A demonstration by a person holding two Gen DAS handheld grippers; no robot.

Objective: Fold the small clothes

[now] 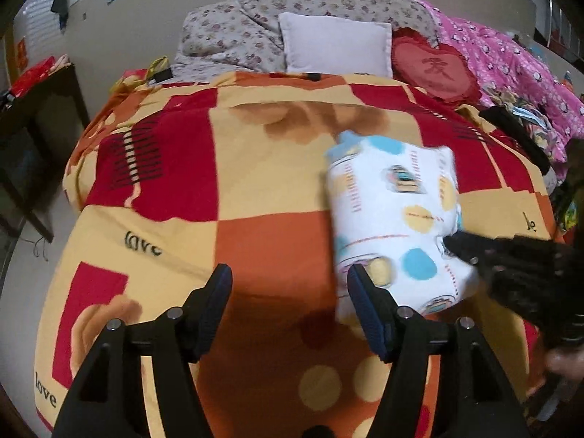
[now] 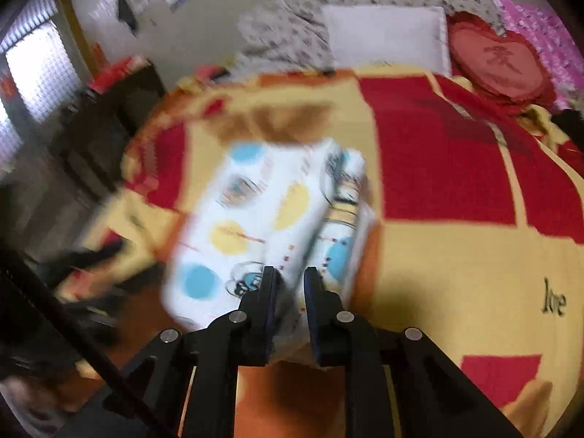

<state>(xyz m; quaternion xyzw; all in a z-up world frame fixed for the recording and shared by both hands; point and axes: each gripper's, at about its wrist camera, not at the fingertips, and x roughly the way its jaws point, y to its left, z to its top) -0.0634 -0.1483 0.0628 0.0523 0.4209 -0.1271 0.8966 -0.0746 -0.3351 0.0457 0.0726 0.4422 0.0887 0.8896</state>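
The checked bedspread (image 1: 255, 189) carries the word "love" in black. The right gripper (image 2: 290, 277), jaws narrow, pinches the near edge of the folded dotted white garment (image 2: 252, 219) lying mid-bed; the left gripper (image 1: 290, 281) stands wide and empty at the garment's left.

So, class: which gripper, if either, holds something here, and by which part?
The right gripper pinches the white dotted garment at its near edge. The left gripper is open and holds nothing.

wall (image 1: 153, 25): beige | window (image 2: 33, 73): bright | dark cabinet (image 1: 40, 116) | bed (image 1: 255, 146): patchwork cover
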